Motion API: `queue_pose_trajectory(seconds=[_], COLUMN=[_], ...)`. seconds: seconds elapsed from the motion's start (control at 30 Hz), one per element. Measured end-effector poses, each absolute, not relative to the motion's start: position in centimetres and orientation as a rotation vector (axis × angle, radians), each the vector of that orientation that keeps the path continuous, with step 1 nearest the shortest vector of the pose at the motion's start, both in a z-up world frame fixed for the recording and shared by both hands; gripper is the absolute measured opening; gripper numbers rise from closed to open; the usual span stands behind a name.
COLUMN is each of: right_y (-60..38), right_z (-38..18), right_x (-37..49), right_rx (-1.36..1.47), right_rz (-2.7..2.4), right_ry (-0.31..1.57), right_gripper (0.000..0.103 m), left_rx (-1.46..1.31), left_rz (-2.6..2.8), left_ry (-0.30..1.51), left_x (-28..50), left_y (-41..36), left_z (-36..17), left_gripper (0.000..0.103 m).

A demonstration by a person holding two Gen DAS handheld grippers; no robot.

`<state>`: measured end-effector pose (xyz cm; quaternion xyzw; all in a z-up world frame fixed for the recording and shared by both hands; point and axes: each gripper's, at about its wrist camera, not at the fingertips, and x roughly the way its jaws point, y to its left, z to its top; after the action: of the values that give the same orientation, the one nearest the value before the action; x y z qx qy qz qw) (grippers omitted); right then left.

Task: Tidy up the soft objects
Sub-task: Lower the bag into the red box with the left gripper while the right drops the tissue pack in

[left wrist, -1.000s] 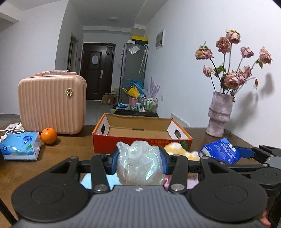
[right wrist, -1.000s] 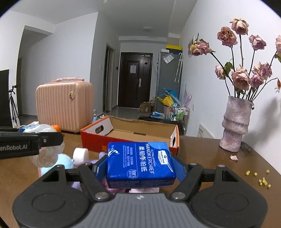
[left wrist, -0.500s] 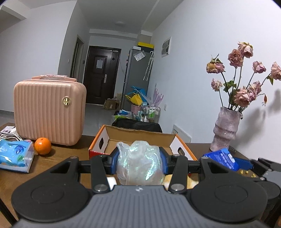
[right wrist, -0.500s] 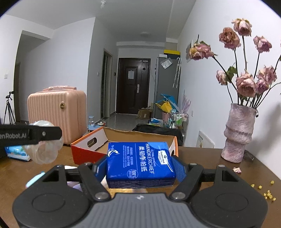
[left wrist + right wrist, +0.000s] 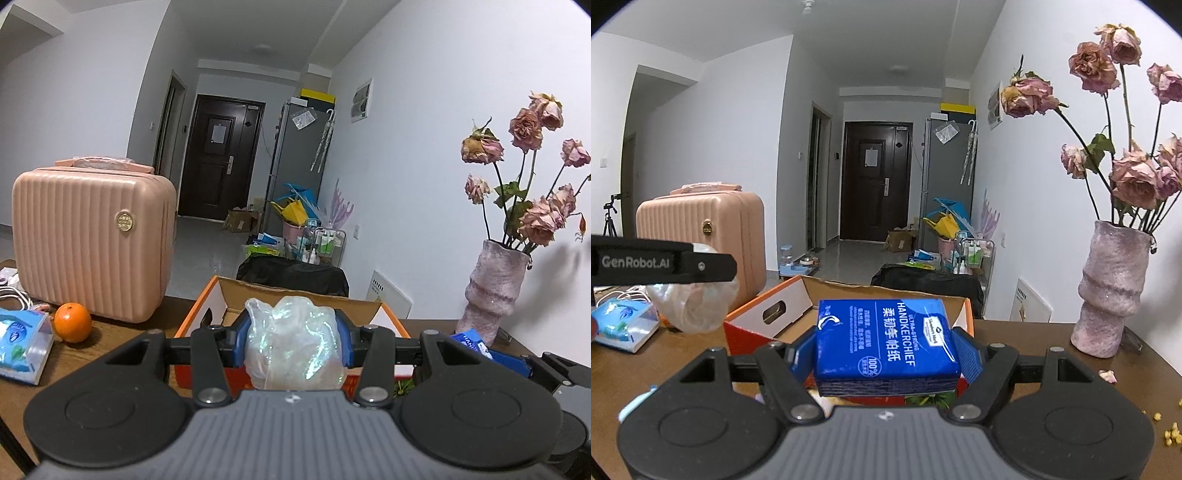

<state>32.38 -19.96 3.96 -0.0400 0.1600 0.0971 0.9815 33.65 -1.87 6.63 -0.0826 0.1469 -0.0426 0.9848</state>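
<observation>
- bag (image 5: pixel 295 343), clear and crumpled, is pinched between the jaws of the left gripper (image 5: pixel 293 341), in the air in front of the open box (image 5: pixel 225 306).
- tissue pack (image 5: pixel 886 343), blue, is clamped flat in the right gripper (image 5: pixel 886 354), also before the box.
- a pink case (image 5: pixel 92 243) and an orange (image 5: pixel 72 322) sit on the table (image 5: pixel 110 336), left of the box.

Two wrist fisheyes, side by side, low over the bench (image 5: pixel 1027 347), aimed slightly downward past own gripper toward the hallway door. Shared: orange cardboard box (image 5: pixel 207 314) (image 5: pixel 753 325), pink suitcase (image 5: pixel 88 243) (image 5: pixel 701 225), vase (image 5: pixel 491 291) (image 5: pixel 1112 291).
</observation>
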Motion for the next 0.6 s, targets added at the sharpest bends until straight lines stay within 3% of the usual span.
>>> queue_pose_trajectory(seconds=[0.6], right_y=[-20.9], right_z=[4.6], right_x=[40.1], right_rx=[-0.040], right_rz=[0.197], right_ry=[0.347], right_gripper=[0.074], left_rx=[-0.196], left_rz=[-0.005], left_ry=[0.319], left_x=[40.9], left_y=[-2.3], left_z=[6.7], left_gripper=[0.046])
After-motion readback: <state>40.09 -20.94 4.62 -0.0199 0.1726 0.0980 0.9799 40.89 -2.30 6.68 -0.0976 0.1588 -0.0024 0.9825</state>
